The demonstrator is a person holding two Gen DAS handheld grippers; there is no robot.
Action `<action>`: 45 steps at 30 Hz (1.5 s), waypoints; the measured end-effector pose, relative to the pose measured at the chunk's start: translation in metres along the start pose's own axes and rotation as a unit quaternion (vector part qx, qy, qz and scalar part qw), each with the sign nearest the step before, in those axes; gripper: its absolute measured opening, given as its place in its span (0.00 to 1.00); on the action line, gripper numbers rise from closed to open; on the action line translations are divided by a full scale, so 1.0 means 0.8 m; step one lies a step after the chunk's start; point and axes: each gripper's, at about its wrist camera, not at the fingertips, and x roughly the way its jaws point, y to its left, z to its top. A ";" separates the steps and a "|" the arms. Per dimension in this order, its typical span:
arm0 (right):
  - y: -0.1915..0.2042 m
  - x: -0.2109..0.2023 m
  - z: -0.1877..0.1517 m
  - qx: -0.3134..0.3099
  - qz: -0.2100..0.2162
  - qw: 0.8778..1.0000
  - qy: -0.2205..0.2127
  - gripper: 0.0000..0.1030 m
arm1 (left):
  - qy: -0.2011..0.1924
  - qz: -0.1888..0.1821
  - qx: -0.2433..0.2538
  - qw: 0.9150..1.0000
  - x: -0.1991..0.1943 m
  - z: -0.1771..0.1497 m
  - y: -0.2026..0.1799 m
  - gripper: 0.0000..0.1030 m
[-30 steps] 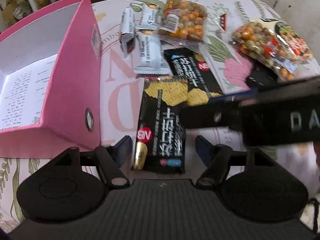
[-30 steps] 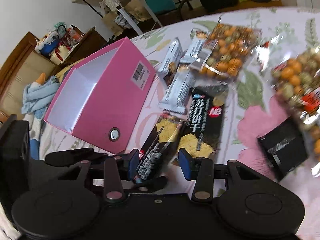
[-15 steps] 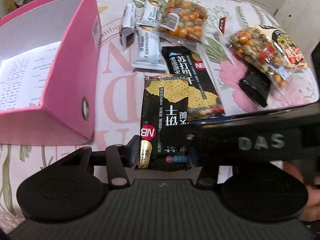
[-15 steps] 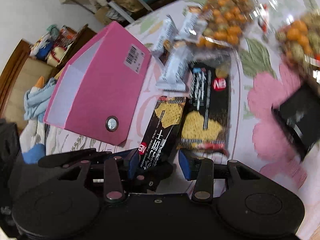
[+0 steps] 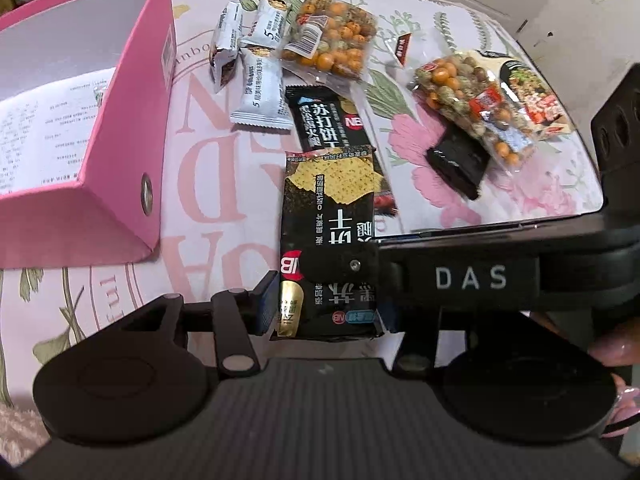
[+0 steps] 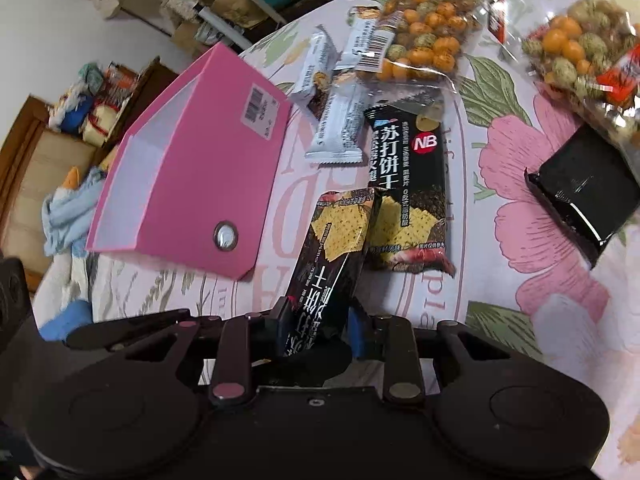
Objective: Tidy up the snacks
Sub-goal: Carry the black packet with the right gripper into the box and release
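Both grippers hold one black cracker packet (image 5: 328, 240) by its near end. The left gripper (image 5: 326, 306) has its fingers pressed against the packet's edges. The right gripper (image 6: 318, 330) has just narrowed its fingers onto it, beside a pink box (image 6: 192, 168).

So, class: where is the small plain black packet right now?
In both wrist views the plain black packet lies right of the cracker packs, partly under the right-hand bag of coated nuts.

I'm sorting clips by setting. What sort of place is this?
Probably a lived-in home room: a floral tablecloth under the snacks, cluttered shelves with cardboard boxes behind, and a wooden cabinet piled with household odds and ends.
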 end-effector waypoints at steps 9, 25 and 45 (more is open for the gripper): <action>0.029 -0.040 -0.018 -0.028 0.005 0.999 -0.023 0.32 | -0.014 -0.007 0.008 1.000 -0.048 -0.017 -0.013 0.47; 0.136 -0.102 -0.029 -0.095 0.019 0.995 -0.014 0.31 | -0.036 -0.003 0.035 0.999 -0.178 -0.027 -0.006 0.48; 0.245 0.020 0.091 -0.178 0.053 0.982 -0.023 0.31 | -0.108 0.062 -0.036 0.992 -0.160 0.060 0.164 0.48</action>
